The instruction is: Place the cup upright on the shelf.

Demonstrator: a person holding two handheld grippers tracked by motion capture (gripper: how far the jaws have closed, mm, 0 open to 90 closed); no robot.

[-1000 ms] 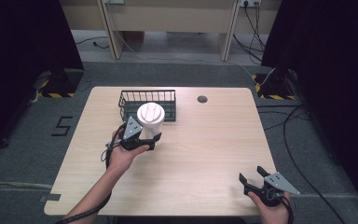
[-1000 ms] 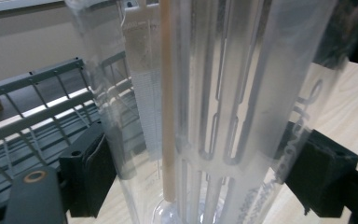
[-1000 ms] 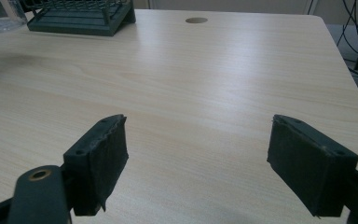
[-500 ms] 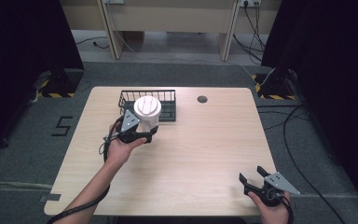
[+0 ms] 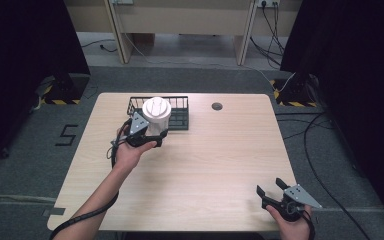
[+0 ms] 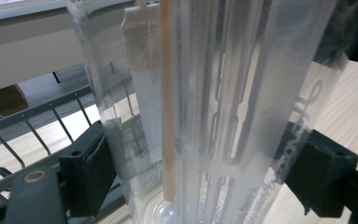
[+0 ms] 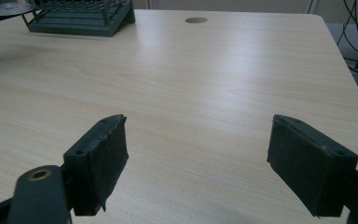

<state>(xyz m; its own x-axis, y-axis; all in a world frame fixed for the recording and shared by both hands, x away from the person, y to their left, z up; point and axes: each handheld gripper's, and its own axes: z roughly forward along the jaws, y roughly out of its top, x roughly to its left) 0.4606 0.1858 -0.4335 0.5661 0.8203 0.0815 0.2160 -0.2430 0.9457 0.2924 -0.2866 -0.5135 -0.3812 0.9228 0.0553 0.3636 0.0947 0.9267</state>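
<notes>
Overhead, pale wooden table (image 5: 205, 165) stands on grey carpet (image 5: 30, 165).

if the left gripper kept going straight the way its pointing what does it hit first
Probably the black wire basket. The left gripper, shut on the clear plastic container, points toward the table's far edge, and the basket's wires show just past the container, though the depth is hard to judge.

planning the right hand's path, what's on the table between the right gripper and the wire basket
Nothing: in the right gripper view, bare wood runs from the open right gripper up to the wire basket. The table's cable hole sits off to one side.
</notes>
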